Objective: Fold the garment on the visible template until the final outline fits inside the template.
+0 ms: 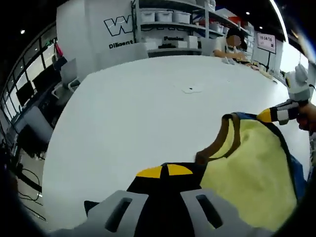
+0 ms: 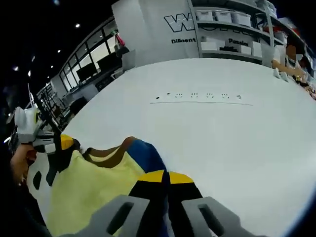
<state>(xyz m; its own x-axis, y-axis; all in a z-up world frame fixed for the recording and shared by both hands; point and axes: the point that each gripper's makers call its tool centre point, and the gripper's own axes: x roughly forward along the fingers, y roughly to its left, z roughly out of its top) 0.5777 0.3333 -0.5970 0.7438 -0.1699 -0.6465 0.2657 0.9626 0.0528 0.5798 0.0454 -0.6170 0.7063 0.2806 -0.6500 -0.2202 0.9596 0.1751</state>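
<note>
Template not made out in either view; the faint dashed line of marks (image 2: 197, 96) far across the white table (image 1: 148, 113) is too small to read. Garment (image 1: 252, 168) is a pale yellow piece with brown neck trim and blue edging, lying on the table's near side, its lower part cut off by the frame edge in both views, so full outline and long axis cannot be judged. In the left gripper view the brown collar faces the table's open middle. Left gripper (image 1: 165, 173): yellow-tipped jaws pressed together on the garment's edge by the collar. Right gripper (image 2: 165, 178): jaws likewise closed together, pinching the blue-trimmed edge. Each gripper also appears at the side of the other's view, yellow tips against the cloth, with a hand (image 2: 19, 165) behind. Wide bare tabletop ahead of the garment. Shelves (image 2: 232, 29) and a seated person (image 1: 229, 47) sit beyond the far edge.
</note>
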